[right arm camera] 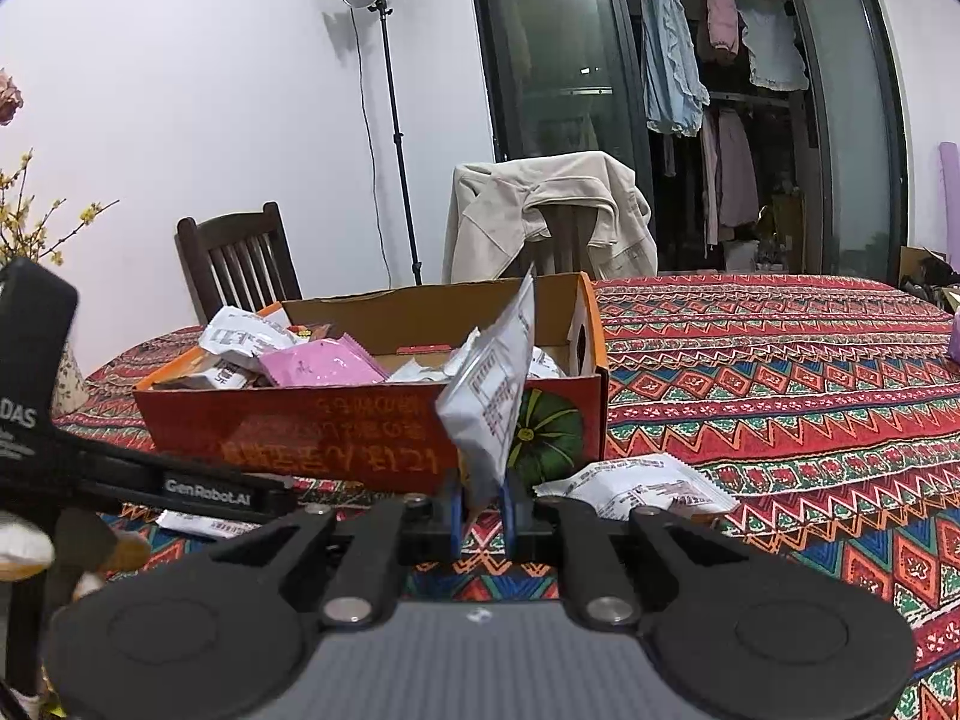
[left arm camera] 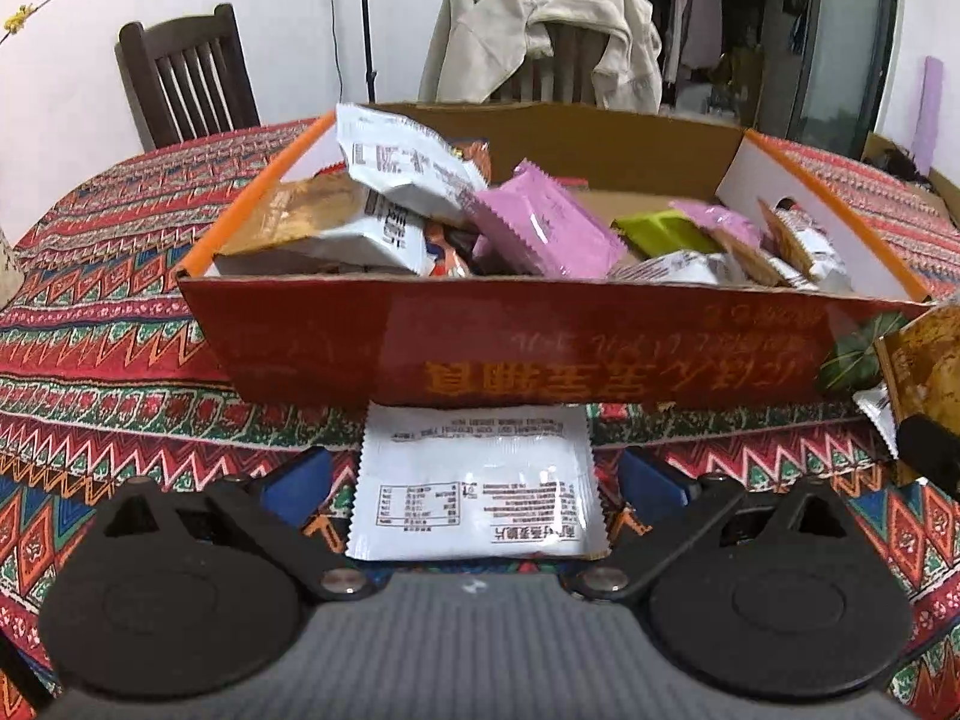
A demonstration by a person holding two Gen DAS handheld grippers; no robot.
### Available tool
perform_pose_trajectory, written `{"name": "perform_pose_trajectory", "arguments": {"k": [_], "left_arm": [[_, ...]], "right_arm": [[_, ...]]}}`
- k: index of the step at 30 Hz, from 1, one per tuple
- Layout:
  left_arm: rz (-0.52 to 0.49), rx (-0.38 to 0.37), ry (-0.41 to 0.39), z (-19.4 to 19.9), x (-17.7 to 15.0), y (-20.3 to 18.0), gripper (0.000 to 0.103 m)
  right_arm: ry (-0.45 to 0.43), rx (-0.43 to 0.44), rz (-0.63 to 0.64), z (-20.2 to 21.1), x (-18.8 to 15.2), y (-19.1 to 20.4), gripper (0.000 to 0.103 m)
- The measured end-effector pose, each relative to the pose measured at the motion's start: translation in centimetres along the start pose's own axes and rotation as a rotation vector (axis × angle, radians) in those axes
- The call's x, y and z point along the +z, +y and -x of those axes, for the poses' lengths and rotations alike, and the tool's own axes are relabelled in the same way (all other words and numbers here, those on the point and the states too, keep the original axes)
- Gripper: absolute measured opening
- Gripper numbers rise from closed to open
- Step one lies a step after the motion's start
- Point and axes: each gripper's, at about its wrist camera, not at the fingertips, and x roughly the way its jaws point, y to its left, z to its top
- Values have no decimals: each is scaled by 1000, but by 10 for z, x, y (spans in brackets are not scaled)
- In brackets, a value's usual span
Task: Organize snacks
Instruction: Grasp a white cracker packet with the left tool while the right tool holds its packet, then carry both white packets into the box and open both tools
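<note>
An open cardboard box (left arm camera: pixel 540 348) (right arm camera: pixel 336 426) with a red front holds several snack packets, among them a pink one (left arm camera: pixel 540 228) and a green one (left arm camera: pixel 666 231). In front of it a white packet (left arm camera: pixel 474 516) lies flat on the patterned tablecloth. My left gripper (left arm camera: pixel 474 477) is open, one blue finger (left arm camera: pixel 300 480) on each side of that packet, pads apart from it. My right gripper (right arm camera: pixel 483 501) is shut on the lower edge of another white packet (right arm camera: pixel 492 396), which stands upright before the box's right end. A third white packet (right arm camera: pixel 636 486) lies to its right.
The tablecloth (right arm camera: pixel 780 396) stretches far to the right of the box. A dark wooden chair (right arm camera: pixel 240 264), a chair draped with a beige jacket (right arm camera: pixel 552 210) and a lamp stand (right arm camera: pixel 396 138) are behind the table. A gloved hand (right arm camera: pixel 24 546) holds the left gripper's black body (right arm camera: pixel 204 489).
</note>
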Motion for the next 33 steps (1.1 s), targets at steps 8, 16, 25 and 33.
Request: {"name": "perform_pose_trajectory", "arguments": {"k": [8,16,25,33], "left_arm": [[-20,-30,40,-10,7,2,103],[5,-48,-6,-1,5,10,75],[47,-106,-55,20,-10,28,51],[10,-120,-184,61,-20,33,51]], "right_arm": [[5,-3,4,-2,-1,1,12],[6,0,3,-2,-2,1,12],[-13,6,9,1,-2,2,12],[-53,21,38,9,-2,8,12]]}}
